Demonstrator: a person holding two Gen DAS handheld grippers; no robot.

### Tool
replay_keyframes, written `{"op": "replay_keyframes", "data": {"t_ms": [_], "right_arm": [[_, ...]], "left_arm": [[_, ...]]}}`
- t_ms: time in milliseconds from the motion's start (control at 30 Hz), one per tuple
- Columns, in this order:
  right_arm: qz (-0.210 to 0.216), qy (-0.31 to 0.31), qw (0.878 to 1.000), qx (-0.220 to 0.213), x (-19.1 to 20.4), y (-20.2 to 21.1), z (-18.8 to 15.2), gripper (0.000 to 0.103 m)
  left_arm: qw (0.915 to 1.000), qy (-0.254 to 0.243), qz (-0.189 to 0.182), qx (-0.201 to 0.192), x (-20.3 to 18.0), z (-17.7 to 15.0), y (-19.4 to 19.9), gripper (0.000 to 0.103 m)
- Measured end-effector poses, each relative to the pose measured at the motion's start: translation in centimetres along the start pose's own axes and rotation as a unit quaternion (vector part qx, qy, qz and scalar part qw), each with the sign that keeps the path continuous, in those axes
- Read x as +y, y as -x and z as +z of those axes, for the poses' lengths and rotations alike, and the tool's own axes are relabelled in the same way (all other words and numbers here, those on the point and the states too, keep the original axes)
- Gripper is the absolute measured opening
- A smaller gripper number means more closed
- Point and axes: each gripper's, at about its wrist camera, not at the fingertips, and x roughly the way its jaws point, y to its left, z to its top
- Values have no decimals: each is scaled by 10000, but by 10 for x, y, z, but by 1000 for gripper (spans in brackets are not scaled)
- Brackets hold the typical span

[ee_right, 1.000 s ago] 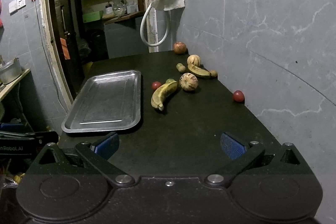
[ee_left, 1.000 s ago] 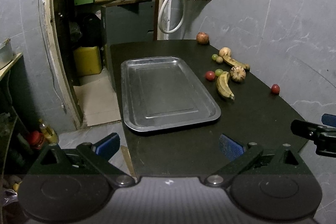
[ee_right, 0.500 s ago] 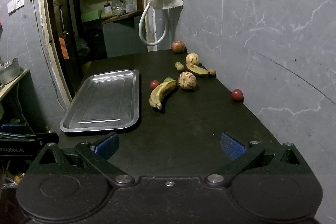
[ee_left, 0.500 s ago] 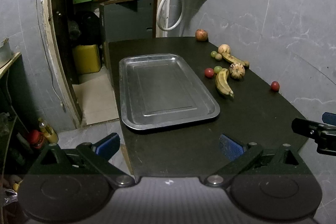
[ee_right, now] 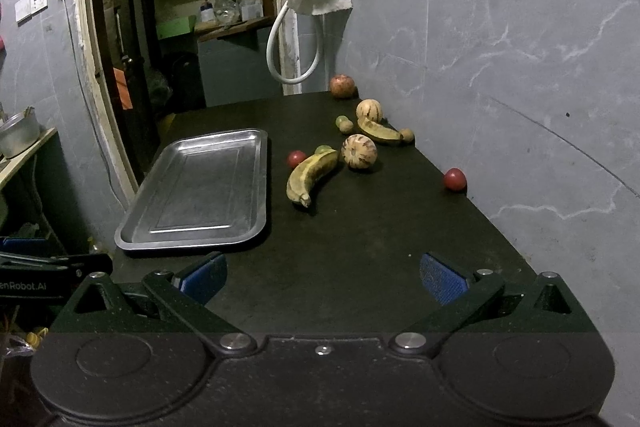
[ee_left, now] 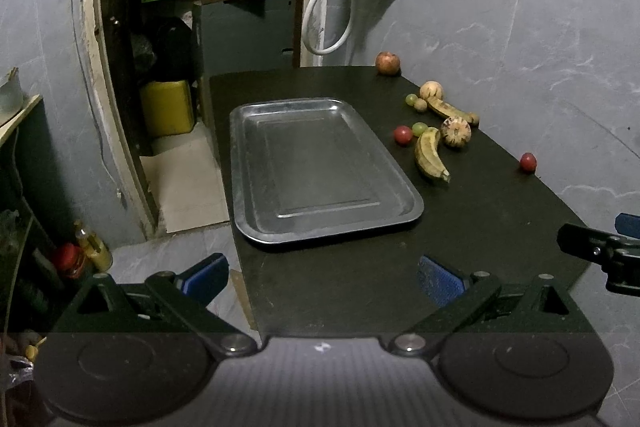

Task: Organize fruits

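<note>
Grey marbled walls enclose a dark worktop (ee_right: pixel 360 235) on which nothing is yet sorted. One steel tray (ee_right: pixel 200 187) lies bare at the left, presumably the receiving place. All fruit sits loose toward the wall side, well apart from the tools: two bananas (ee_right: pixel 314 175), two striped melons (ee_right: pixel 359 151), one apple (ee_right: pixel 342 85), two red tomatoes (ee_right: pixel 455 179), and a few small green or brown fruits, hard to count. Left tool (ee_left: pixel 320 277) and right tool (ee_right: pixel 322 277) hover at the near edge, jaws spread, holding nothing.
</note>
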Motion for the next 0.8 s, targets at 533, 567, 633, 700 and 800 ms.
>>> {"op": "replay_keyframes", "data": {"t_ms": [533,567,633,700,800], "right_arm": [[46,-35,9999,95,-1,-2,2,102],[47,-33,9999,95,0,-2,2,103],[49,-32,9999,98,0,-2,2,103],[45,-37,9999,102,0,-2,2,102],[50,-36,9999,105,0,-3,2,102]], "left_arm": [[9999,33,6,149,2,2,-4,103],[9999,34,9,154,1,2,-4,103],[9999,36,13,166,2,2,-3,103],[9998,40,16,175,2,2,-3,102],[9998,44,23,185,2,2,-4,102]]}}
